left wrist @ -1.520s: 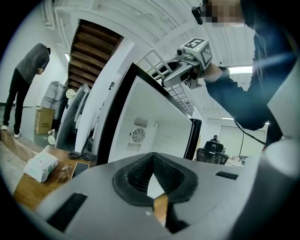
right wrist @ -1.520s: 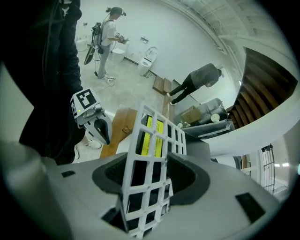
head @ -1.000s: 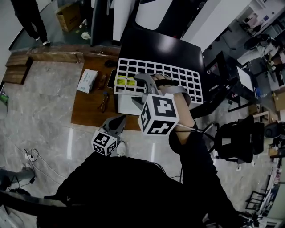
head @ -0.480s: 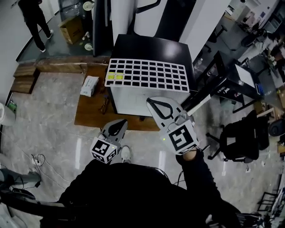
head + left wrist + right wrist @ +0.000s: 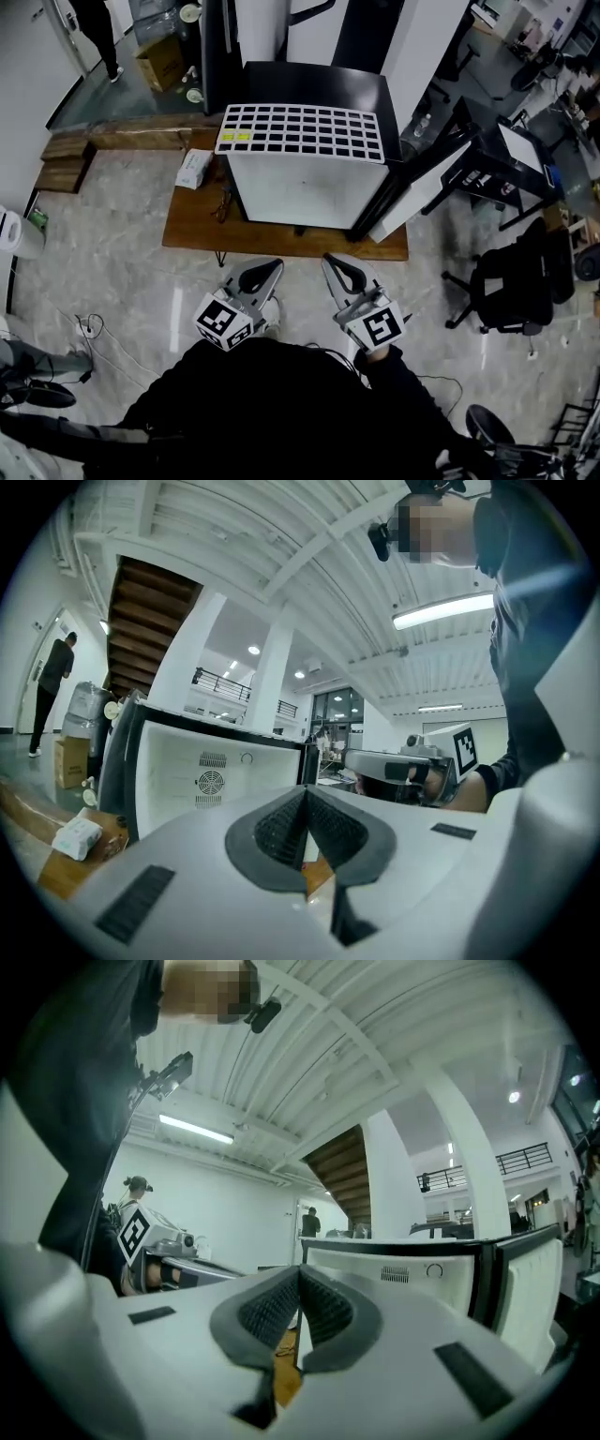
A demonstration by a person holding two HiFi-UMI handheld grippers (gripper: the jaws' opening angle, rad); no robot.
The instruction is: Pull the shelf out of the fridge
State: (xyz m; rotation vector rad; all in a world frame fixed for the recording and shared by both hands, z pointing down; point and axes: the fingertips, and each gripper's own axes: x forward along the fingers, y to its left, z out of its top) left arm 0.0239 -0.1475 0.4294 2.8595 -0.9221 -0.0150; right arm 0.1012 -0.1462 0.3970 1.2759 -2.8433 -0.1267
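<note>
Where the shelf (image 5: pixel 302 131) sits: flat on top of the fridge (image 5: pixel 300 192)
Left claw (image 5: pixel 270 269): squeezed closed, holding nothing
Right claw (image 5: pixel 331 262): closed too, empty

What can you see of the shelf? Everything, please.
The shelf is a white rectangular wire grid of small square cells, likely coated metal. Two yellow labels sit near its left end. It lies flat on the black top of the fridge, along the front edge above the open compartment, so it is fully out. Its left corner seems to overhang slightly. Only the fridge top touches it.
</note>
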